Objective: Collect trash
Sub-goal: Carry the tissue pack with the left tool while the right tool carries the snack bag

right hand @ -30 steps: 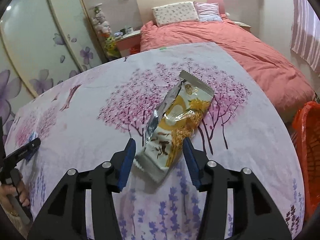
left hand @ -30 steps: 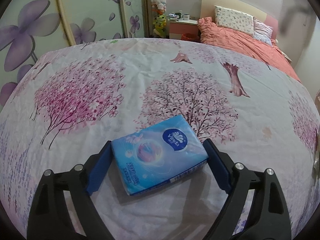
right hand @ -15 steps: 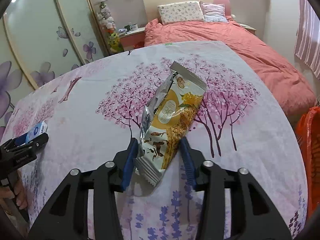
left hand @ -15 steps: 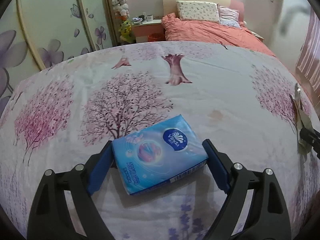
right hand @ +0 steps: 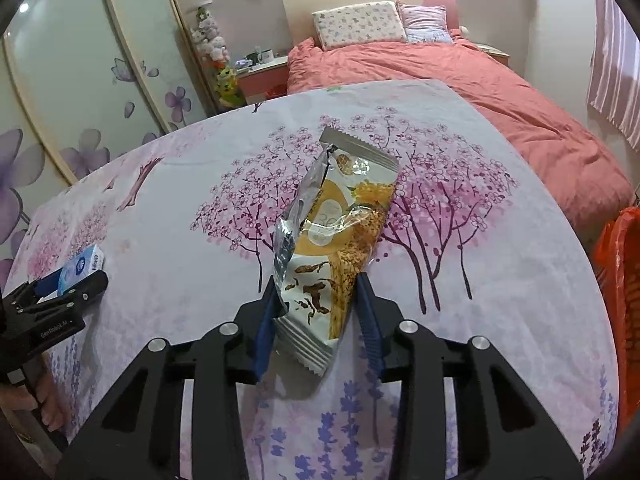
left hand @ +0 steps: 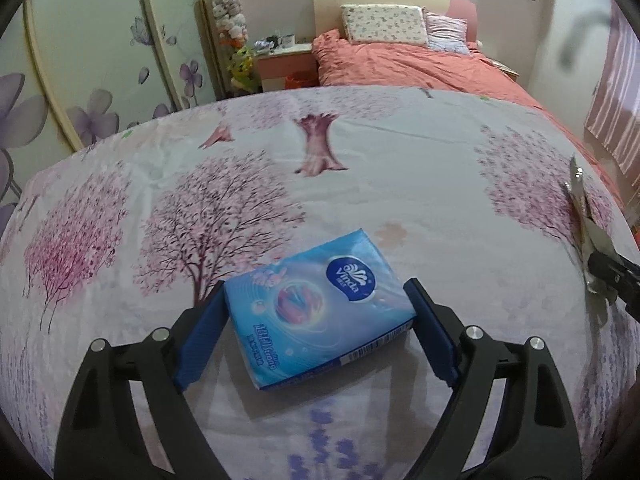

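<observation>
Left gripper (left hand: 316,336): jaws wide, clamped across short sides of blue plastic-wrapped rectangular tissue pack (left hand: 320,306), held above floral-print cloth-covered desk (left hand: 400,152).

Right gripper (right hand: 318,314): jaws just closing, pinching lower end of crinkled silver-and-yellow foil snack wrapper (right hand: 334,240); long axis running forward, away from gripper.

Orange mesh bin (right hand: 622,300) at far right, off desk edge; right gripper nearer, likely drop point.

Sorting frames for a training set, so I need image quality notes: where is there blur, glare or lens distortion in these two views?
Left wrist view: strong fisheye bending with dark corners; the tablecloth is motion-smeared toward the edges, while the tissue pack stays sharp. Right wrist view: the same bending, little blur; glare glints on the snack wrapper foil and a bright spot on the wardrobe door.
</observation>
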A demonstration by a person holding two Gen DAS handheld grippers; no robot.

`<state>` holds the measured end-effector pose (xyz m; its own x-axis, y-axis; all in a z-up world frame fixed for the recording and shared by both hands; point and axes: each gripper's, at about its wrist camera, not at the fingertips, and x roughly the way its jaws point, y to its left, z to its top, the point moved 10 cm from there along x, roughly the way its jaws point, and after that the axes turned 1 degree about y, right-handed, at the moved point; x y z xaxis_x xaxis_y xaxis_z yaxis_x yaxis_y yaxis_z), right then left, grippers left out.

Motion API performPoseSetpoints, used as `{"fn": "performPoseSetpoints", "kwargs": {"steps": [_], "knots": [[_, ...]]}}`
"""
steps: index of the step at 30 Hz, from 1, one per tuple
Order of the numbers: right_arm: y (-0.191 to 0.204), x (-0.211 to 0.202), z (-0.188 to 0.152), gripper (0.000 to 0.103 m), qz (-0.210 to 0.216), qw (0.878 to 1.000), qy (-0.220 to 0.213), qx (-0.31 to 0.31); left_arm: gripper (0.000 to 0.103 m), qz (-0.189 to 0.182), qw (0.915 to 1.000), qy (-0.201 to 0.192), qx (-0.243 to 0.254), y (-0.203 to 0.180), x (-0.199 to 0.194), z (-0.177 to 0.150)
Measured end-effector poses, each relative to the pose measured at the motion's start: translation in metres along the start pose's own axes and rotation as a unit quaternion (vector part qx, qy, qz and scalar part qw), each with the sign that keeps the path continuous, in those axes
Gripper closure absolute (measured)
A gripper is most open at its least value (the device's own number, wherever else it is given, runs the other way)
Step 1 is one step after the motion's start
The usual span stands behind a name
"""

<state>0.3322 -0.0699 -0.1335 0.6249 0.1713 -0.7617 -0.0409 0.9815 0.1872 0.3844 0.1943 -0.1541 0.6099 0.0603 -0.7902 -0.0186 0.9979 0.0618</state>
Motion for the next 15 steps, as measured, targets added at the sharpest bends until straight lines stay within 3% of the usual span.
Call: {"fn": "performPoseSetpoints", "kwargs": {"steps": [7, 15], "knots": [[-0.003, -0.019, 0.0, 0.067, 0.008, 1.0, -0.011, 0.003, 0.019, -0.013, 0.9994, -0.021, 0.022, -0.027, -0.024, 0.005], [-0.014, -0.067, 0.009, 0.067, 0.011, 0.998, -0.057, 0.001, 0.019, -0.027, 0.9979, -0.049, 0.033, -0.057, -0.062, 0.016]]}}
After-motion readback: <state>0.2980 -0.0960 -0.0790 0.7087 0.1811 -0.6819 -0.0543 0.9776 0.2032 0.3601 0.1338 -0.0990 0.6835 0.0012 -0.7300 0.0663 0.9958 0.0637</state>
